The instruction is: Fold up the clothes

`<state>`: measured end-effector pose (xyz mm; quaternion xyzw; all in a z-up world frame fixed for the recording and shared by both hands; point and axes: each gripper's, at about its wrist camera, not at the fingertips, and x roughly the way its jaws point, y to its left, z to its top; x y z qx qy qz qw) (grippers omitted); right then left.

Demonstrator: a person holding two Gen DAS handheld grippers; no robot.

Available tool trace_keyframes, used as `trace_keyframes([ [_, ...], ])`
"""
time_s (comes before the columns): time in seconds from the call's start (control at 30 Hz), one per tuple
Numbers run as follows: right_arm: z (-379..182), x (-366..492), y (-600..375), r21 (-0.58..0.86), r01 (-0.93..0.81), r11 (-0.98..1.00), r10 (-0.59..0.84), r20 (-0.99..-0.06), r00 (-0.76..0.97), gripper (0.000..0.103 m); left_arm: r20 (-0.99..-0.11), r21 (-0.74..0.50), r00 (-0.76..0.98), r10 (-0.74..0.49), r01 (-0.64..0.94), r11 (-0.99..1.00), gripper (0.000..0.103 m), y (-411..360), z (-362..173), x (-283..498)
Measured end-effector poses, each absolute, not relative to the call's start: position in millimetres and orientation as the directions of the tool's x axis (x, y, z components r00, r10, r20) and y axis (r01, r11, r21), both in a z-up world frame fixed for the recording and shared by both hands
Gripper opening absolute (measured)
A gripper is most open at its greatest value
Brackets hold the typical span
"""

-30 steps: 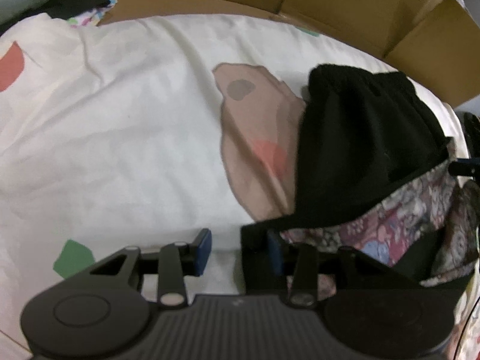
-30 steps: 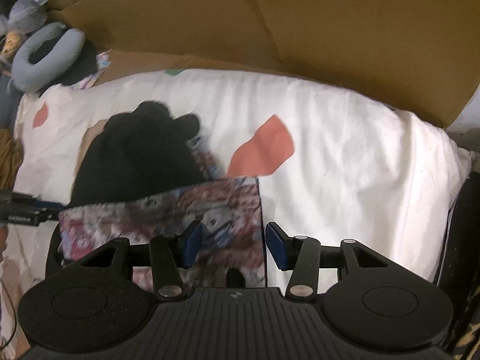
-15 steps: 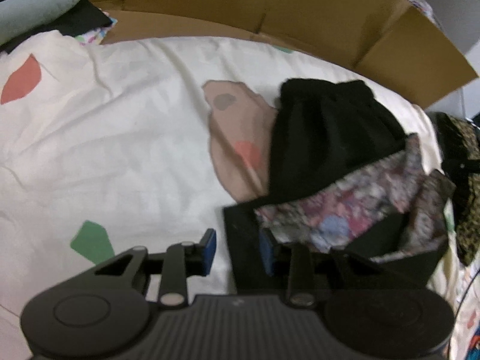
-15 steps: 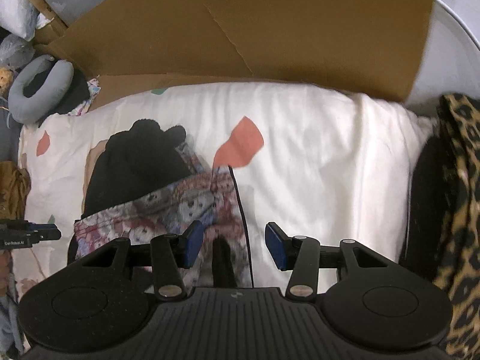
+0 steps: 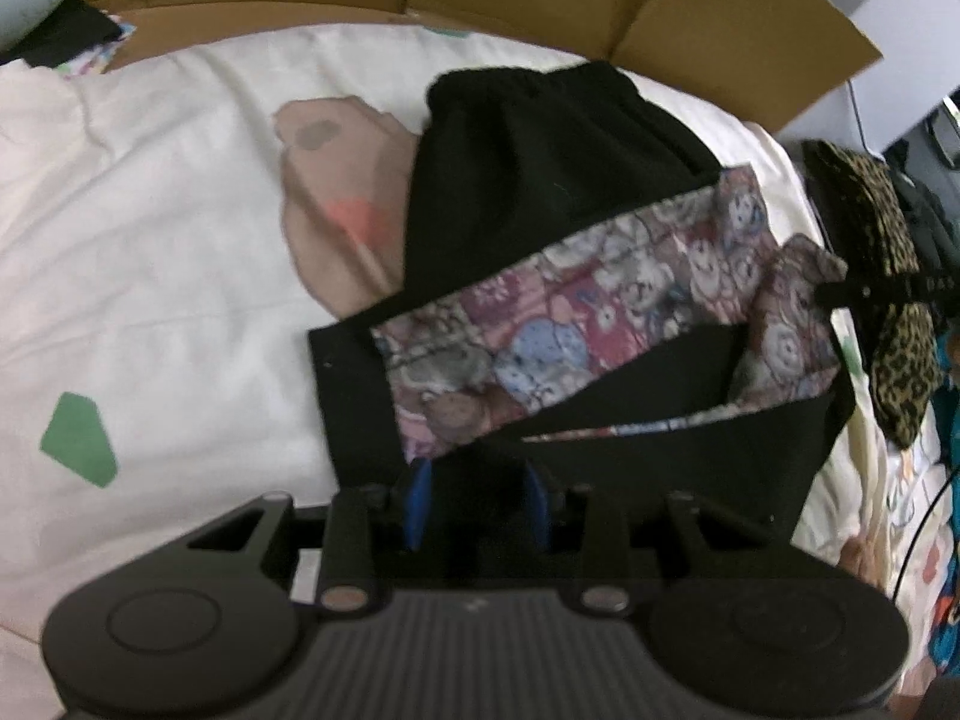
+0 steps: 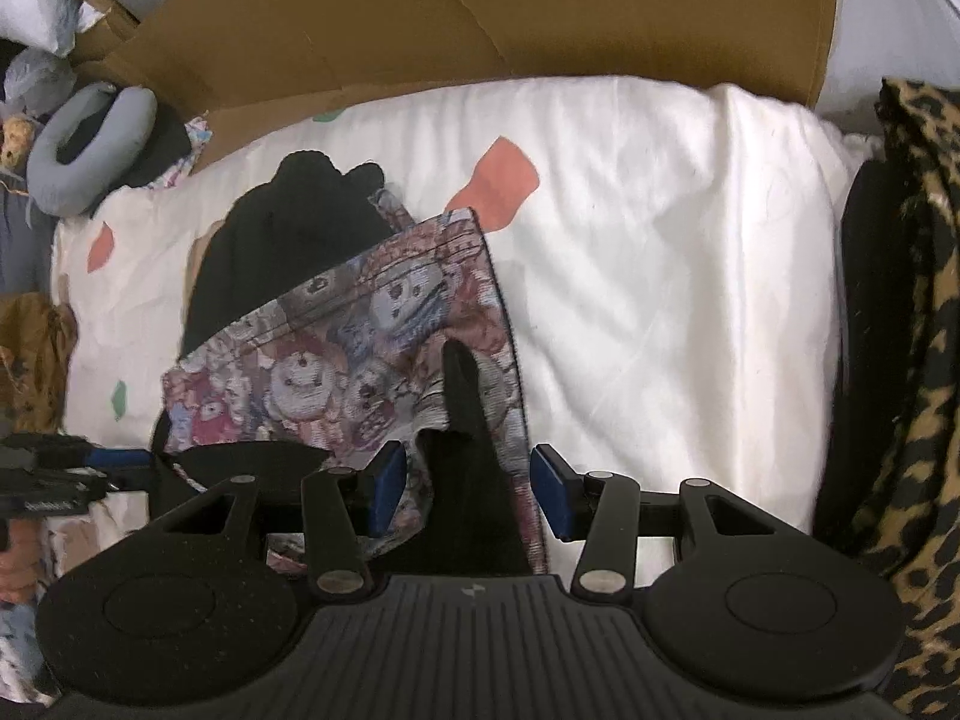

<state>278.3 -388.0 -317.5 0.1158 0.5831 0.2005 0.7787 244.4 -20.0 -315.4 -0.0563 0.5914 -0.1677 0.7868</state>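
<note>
- The left claw [image 5: 477, 501] — its blue pads sink into the garment's black fabric [image 5: 660, 462], so any contact is hidden.
- The whole left wrist view is motion-blurred.
- The leopard-print cloth [image 6: 912, 360] is cut off at the right edge.
- The bedsheet [image 6: 660, 270] under the garment is hidden.

A black garment [image 5: 540, 180] with teddy-print lining [image 5: 570, 324] lies half-folded on the white bedsheet [image 5: 168, 228].

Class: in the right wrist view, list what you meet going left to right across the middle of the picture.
Grey neck pillow → black garment → bear-print cloth → coral patch → white bedsheet → leopard-print fabric.
</note>
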Motion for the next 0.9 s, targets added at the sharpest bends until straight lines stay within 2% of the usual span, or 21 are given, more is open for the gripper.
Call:
trace_keyframes([
  [0.13, -321, 280, -385, 0.435, -0.169, 0.884, 0.464, -0.856, 0.228, 0.048, -0.912, -0.301, 0.225, -0.342, 0.199, 0.933, 0.036, -26, -325, 245],
  [0.17, -321, 281, -385, 0.440, -0.168, 0.882, 0.468, -0.854, 0.225, 0.043, -0.910, -0.311, 0.219, -0.351, 0.196, 0.930, 0.034, -26, -326, 245],
  [0.2, -321, 282, -385, 0.444, -0.166, 0.880, 0.472, -0.853, 0.222, 0.034, -0.910, -0.314, 0.216, -0.353, 0.196, 0.929, 0.034, -27, -327, 245],
  [0.3, -322, 286, -386, 0.456, -0.156, 0.876, 0.481, -0.849, 0.220, 0.021, -0.917, -0.294, 0.214, -0.336, 0.208, 0.933, 0.021, -30, -328, 244],
  [0.33, -322, 286, -386, 0.460, -0.153, 0.875, 0.484, -0.846, 0.222, 0.015, -0.920, -0.286, 0.215, -0.329, 0.208, 0.935, 0.013, -31, -327, 243],
  [0.37, -321, 287, -387, 0.465, -0.147, 0.873, 0.488, -0.843, 0.225, 0.013, -0.920, -0.283, 0.217, -0.326, 0.204, 0.937, 0.006, -30, -327, 243],
  [0.43, -318, 287, -389, 0.477, -0.140, 0.868, 0.497, -0.836, 0.233, 0.008, -0.918, -0.284, 0.228, -0.324, 0.190, 0.940, 0.004, -26, -323, 242],
  [0.9, -293, 298, -388, 0.521, -0.120, 0.845, 0.531, -0.793, 0.300, 0.007, -0.894, -0.264, 0.364, -0.262, 0.047, 0.964, 0.003, 24, -286, 254],
])
